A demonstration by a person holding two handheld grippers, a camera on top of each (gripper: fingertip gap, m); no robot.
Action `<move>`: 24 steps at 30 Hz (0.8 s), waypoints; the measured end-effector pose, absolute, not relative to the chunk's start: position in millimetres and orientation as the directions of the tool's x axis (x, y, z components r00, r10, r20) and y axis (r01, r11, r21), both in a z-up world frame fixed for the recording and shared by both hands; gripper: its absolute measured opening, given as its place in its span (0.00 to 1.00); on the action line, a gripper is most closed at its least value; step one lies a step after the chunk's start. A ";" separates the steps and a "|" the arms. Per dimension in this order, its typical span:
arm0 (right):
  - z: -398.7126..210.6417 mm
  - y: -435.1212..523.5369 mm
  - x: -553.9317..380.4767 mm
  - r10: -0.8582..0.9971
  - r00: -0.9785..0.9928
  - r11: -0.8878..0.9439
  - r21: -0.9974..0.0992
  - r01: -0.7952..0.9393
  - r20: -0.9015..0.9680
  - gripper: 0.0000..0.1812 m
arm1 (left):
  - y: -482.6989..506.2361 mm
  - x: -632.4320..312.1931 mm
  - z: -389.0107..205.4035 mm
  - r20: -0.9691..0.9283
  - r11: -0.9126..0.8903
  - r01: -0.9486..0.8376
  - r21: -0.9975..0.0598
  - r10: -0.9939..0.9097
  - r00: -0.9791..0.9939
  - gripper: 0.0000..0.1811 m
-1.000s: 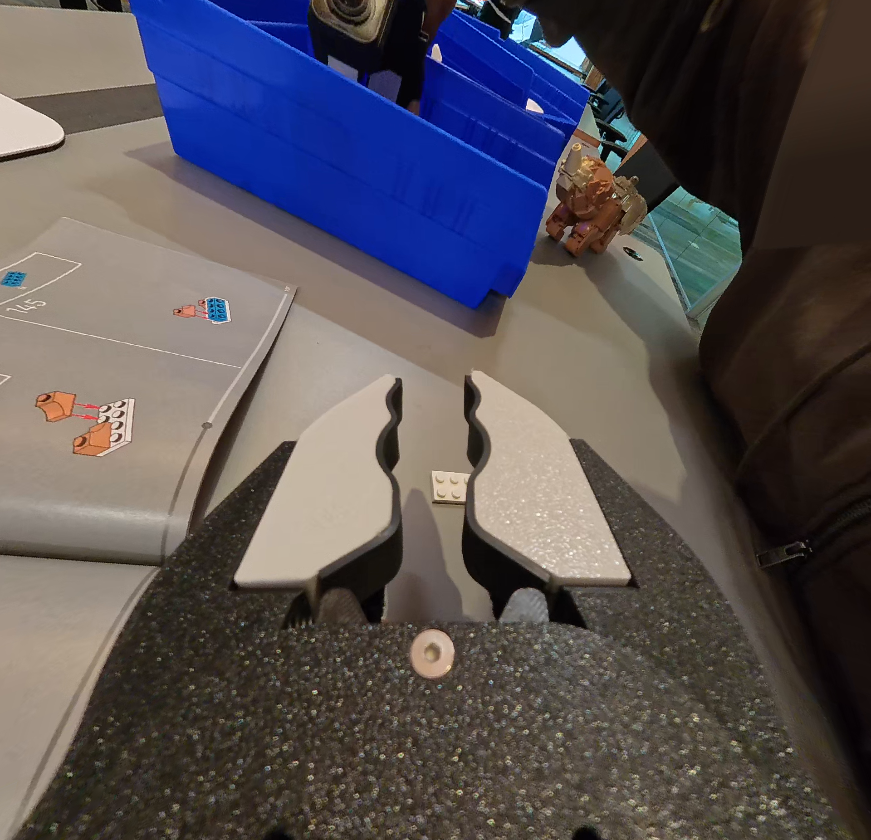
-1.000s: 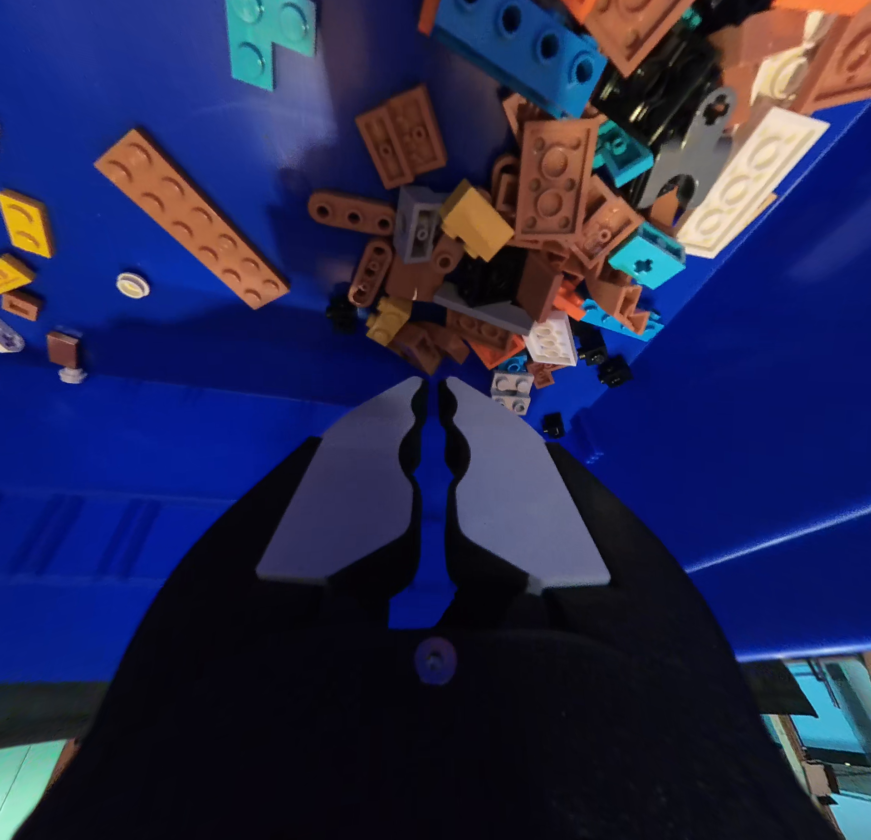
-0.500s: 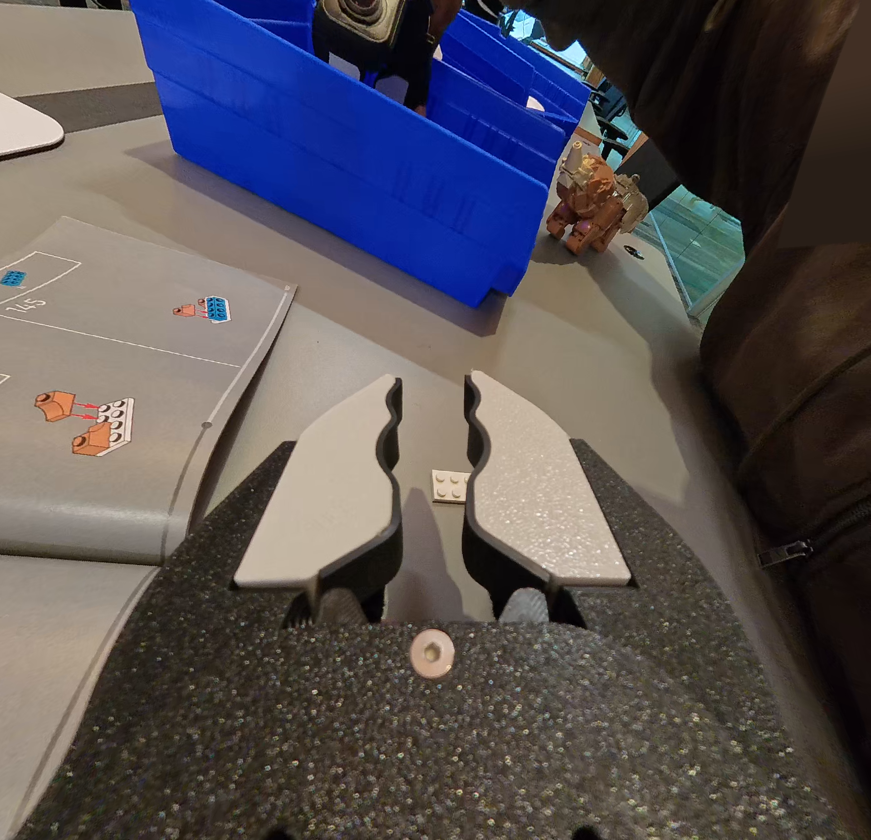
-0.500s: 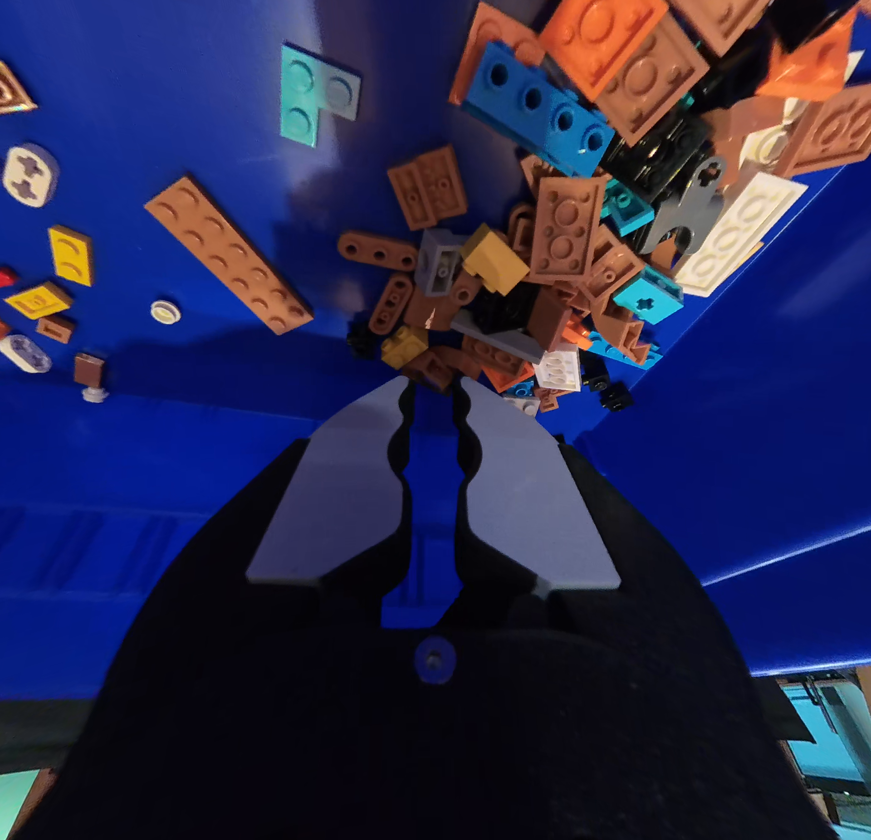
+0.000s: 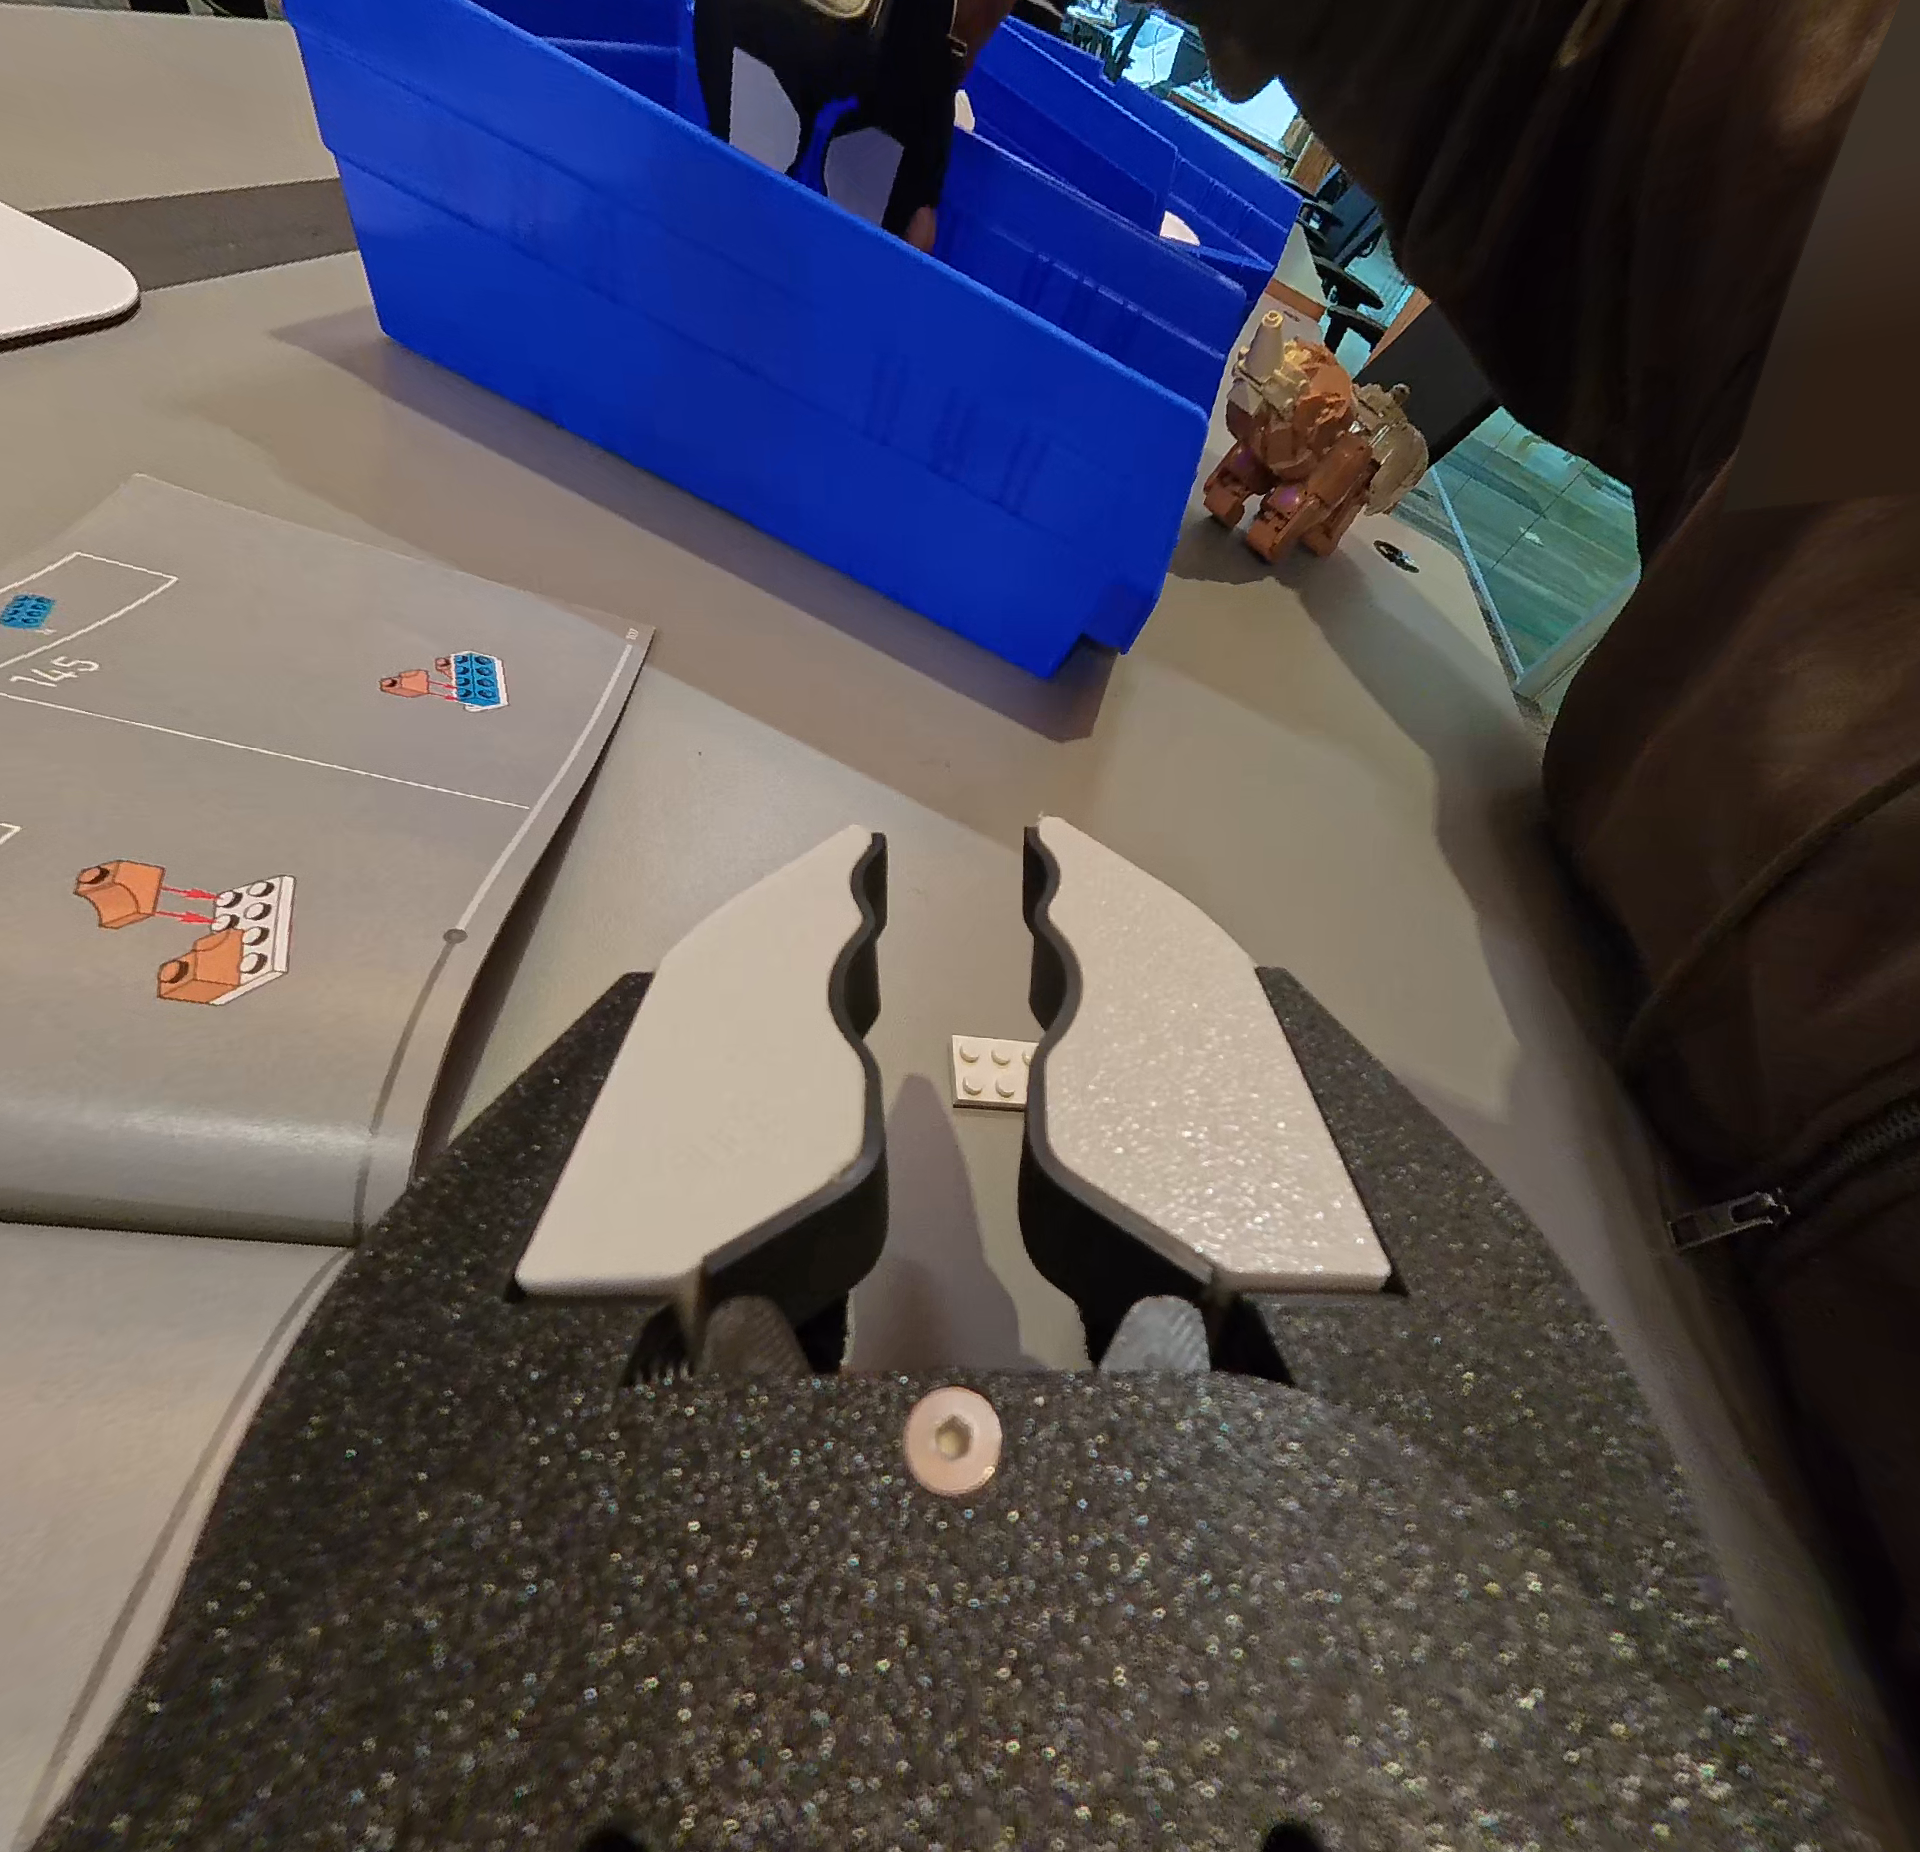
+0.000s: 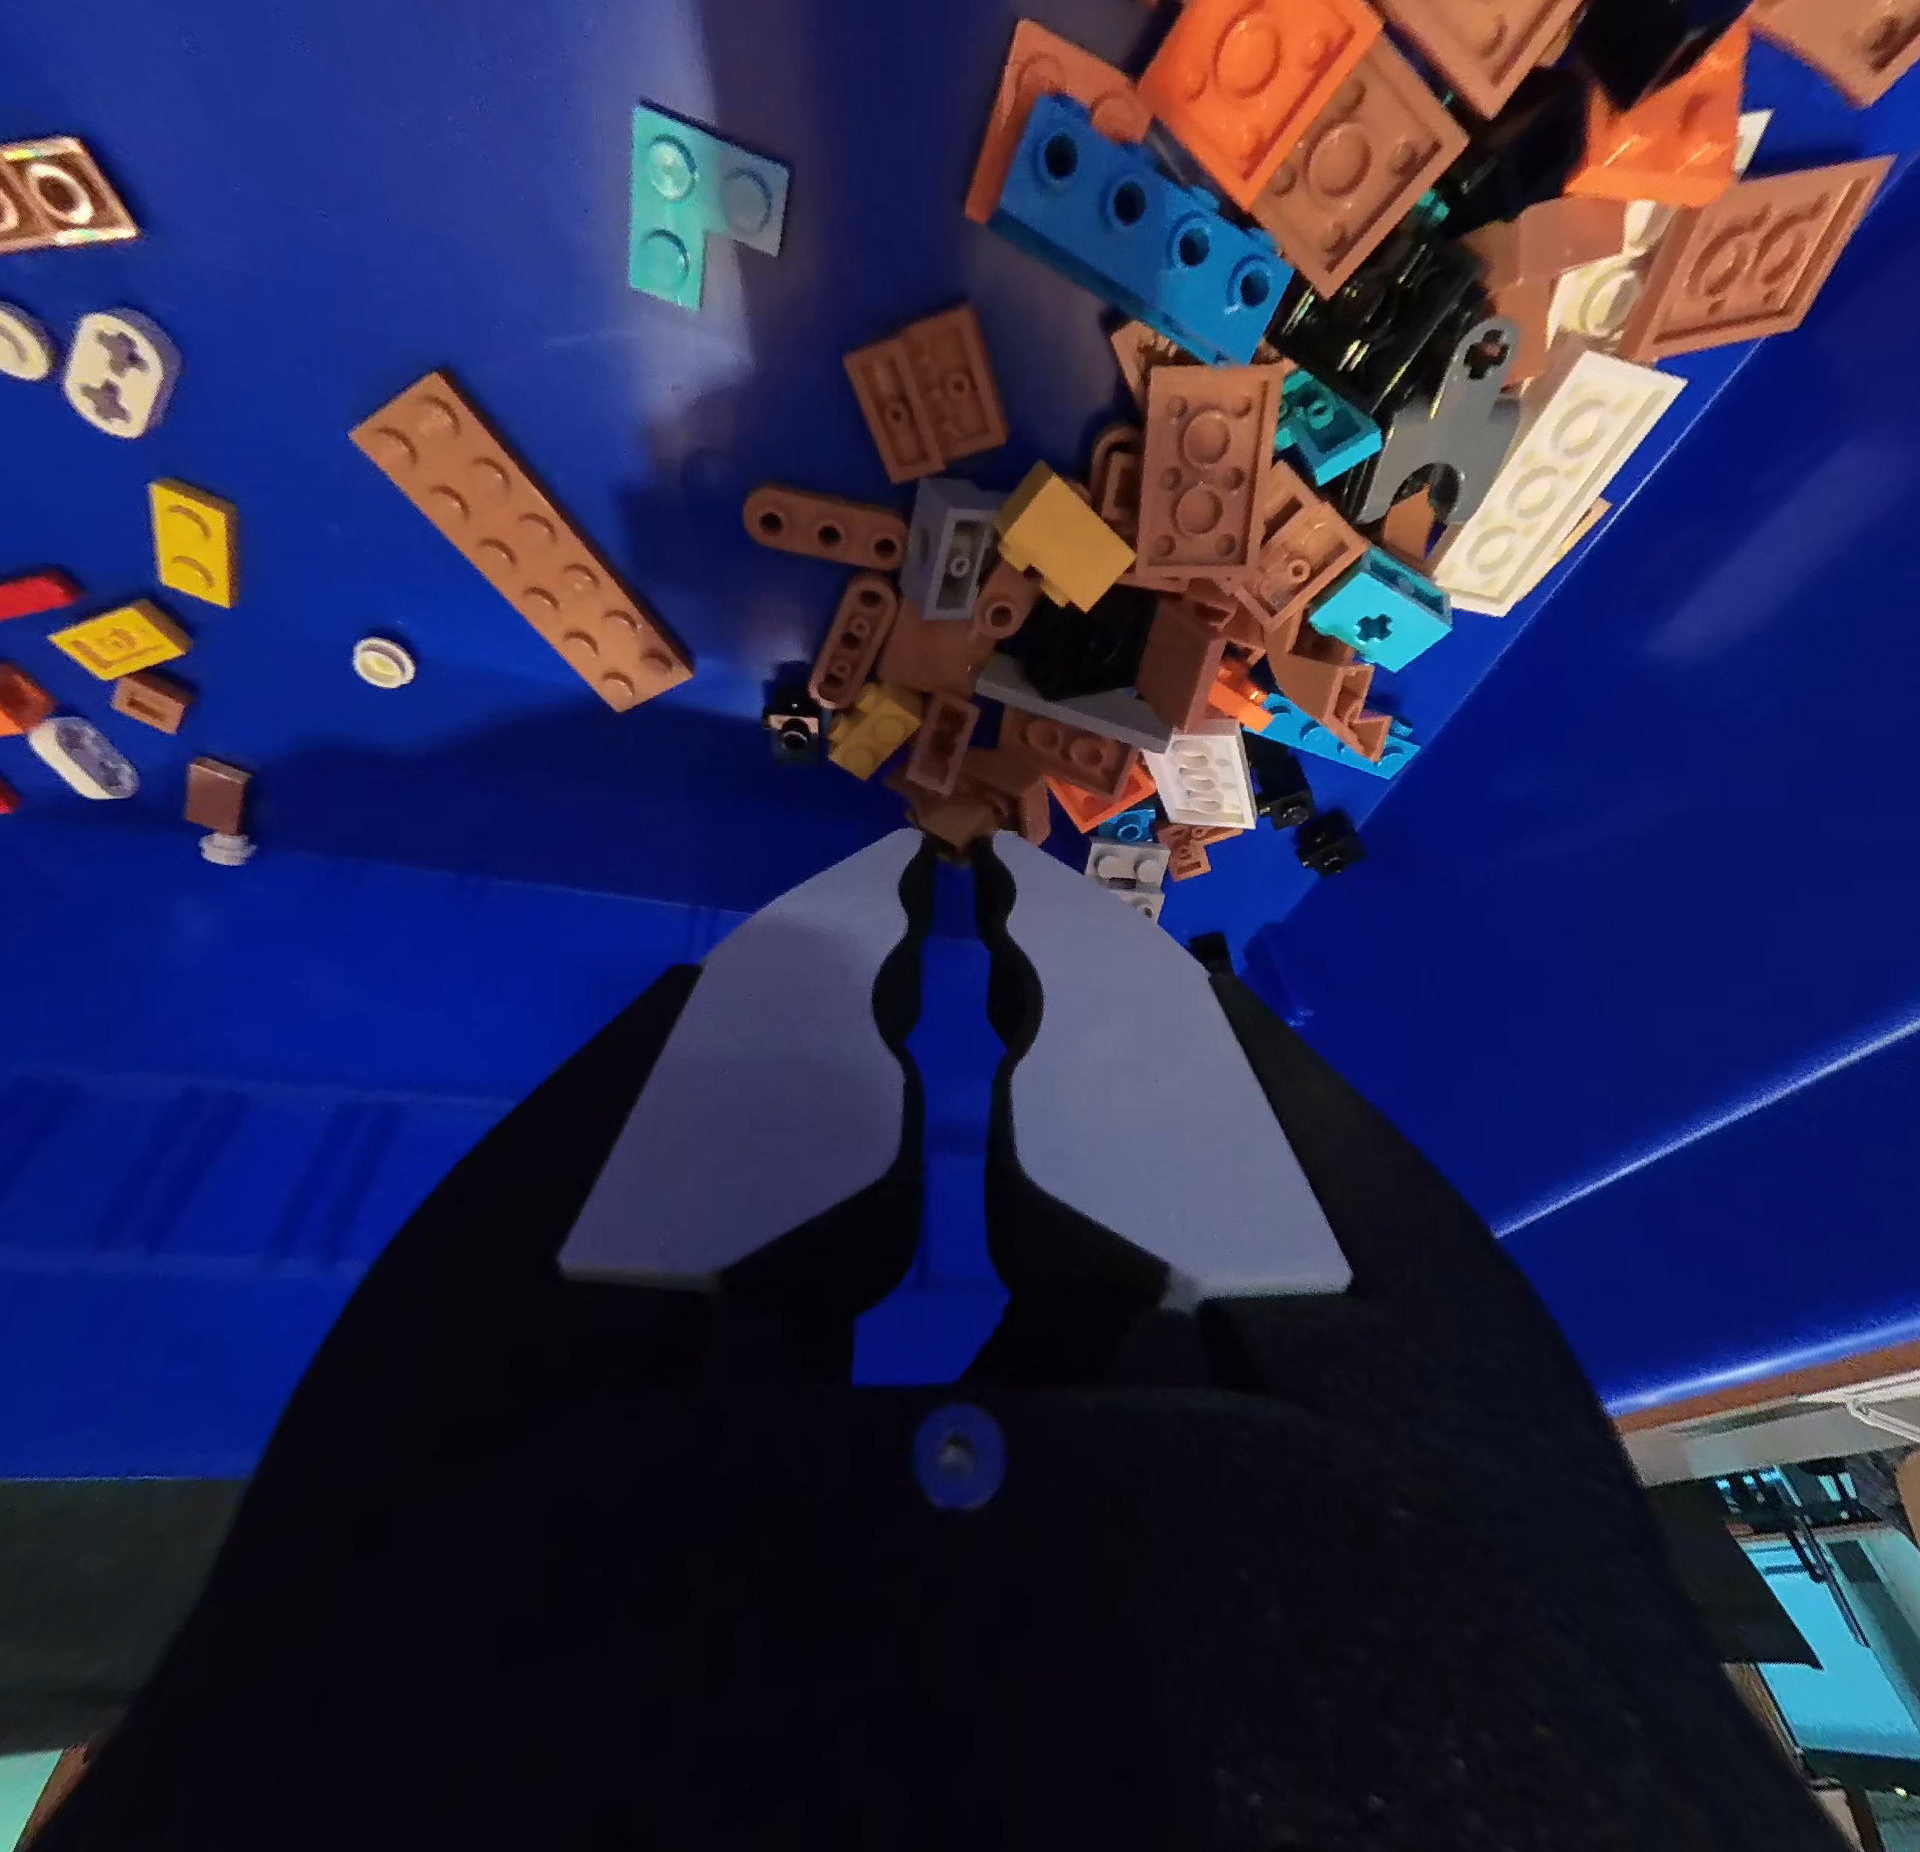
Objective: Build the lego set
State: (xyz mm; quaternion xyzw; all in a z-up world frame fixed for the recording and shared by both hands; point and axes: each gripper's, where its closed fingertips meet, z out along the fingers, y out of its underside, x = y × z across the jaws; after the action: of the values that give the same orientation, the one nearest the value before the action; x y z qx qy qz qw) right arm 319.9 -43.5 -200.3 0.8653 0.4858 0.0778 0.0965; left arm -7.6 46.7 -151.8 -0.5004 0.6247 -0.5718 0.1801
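1. The left hand-held gripper (image 5: 954,846) hangs low over the grey surface (image 5: 1247,763) with its jaws apart at a moderate gap and nothing between them.
2. A small white plate (image 5: 989,1071) lies flat on the surface between the left fingers, against the inner edge of the right-hand finger, which hides part of it.
3. An open booklet (image 5: 260,815) lies on the surface to the left of the plate, showing build-step drawings.
4. A blue bin (image 5: 779,400) stands beyond the plate, with more blue bins behind it.
5. A brown model (image 5: 1299,452) stands on the surface just right of the bin's near corner.
6. The right hand-held gripper (image 5: 862,171) reaches down into the bin from above, as the left wrist view shows.
7. A person's dark sleeve and jacket (image 5: 1714,659) fill the side to the right of the bin.
8. In the right wrist view the right hand-held gripper (image 6: 957,843) is narrowed to a slim gap, its tips pinching a small brown piece (image 6: 956,823) at the near edge of the pile (image 6: 1195,555).
9. The pile lies against the bin's right wall (image 6: 1610,867): brown, orange, blue, teal, black, white and yellow parts.
10. Left of the pile, apart from it on the bin floor, lie a long brown plate (image 6: 520,540), a teal L-shaped plate (image 6: 698,207) and small scattered bits.
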 end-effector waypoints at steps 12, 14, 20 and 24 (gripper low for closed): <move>-200.3 -46.4 333.1 0.846 0.529 -0.526 0.286 0.801 0.073 0.11 | 46.7 -7.6 -152.1 0.347 -0.154 -0.421 -0.894 -0.832 -0.433 0.14; -200.1 -43.5 323.6 0.853 0.519 -0.518 0.232 0.824 0.063 0.11 | 46.7 -7.6 -152.2 0.347 -0.154 -0.421 -0.894 -0.832 -0.433 0.14; -202.7 -39.5 312.3 0.884 0.463 -0.467 0.191 0.864 0.066 0.11 | 46.8 -7.6 -152.1 0.349 -0.155 -0.421 -0.894 -0.831 -0.433 0.14; -206.0 -36.5 309.5 0.896 0.437 -0.443 0.178 0.879 0.078 0.09 | 46.9 -7.7 -152.1 0.349 -0.155 -0.421 -0.893 -0.831 -0.434 0.14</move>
State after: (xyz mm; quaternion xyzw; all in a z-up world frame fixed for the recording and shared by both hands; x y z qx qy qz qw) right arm 309.5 -36.5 -206.0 0.8457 0.5246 0.0804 0.0552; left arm -7.7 46.9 -152.1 -0.5011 0.6247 -0.5715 0.1790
